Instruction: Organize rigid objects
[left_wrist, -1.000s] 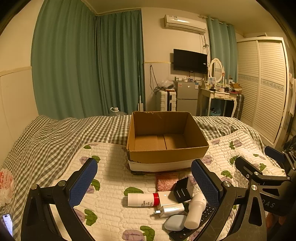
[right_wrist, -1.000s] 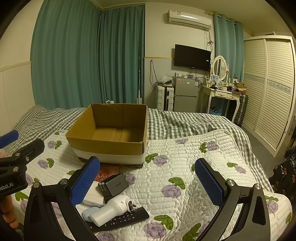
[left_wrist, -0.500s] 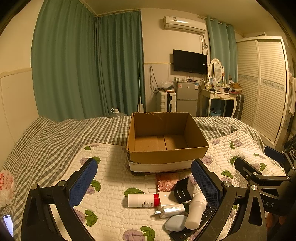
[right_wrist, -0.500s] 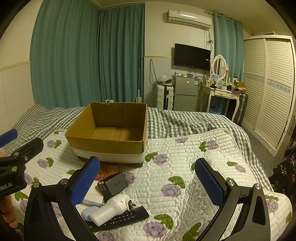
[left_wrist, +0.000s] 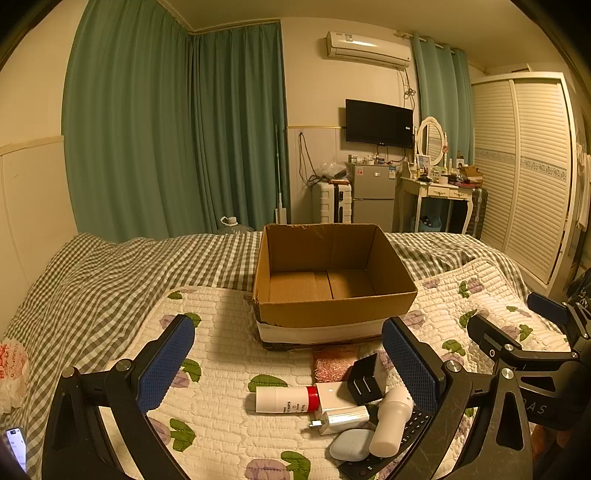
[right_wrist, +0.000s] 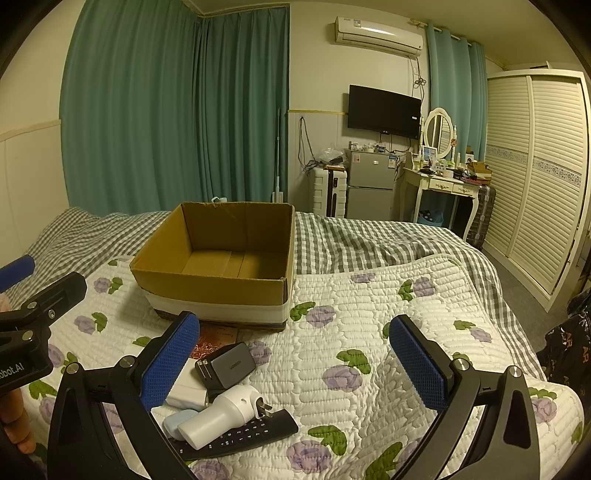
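Here, teal curtains are hanging across the far wall at eleven o'clock, with a white louvred wardrobe standing at two o'clock and a dark television mounted at one o'clock above a small fridge and a dressing table. A bed under a grey checked cover is filling the middle, and a white quilt printed with purple flowers is lying over its near half. An open cardboard box is sitting on the quilt at twelve o'clock in the left wrist view, its inside bare. Just in front of it, a cluster of small items is lying together: a black remote, a white plug adapter resting on the remote, a black charger, a white tube with a red band, and a pale blue case. The left gripper is hovering released, jaws wide apart, holding nothing. The right gripper is likewise spread wide over the quilt, at three o'clock from the cluster.
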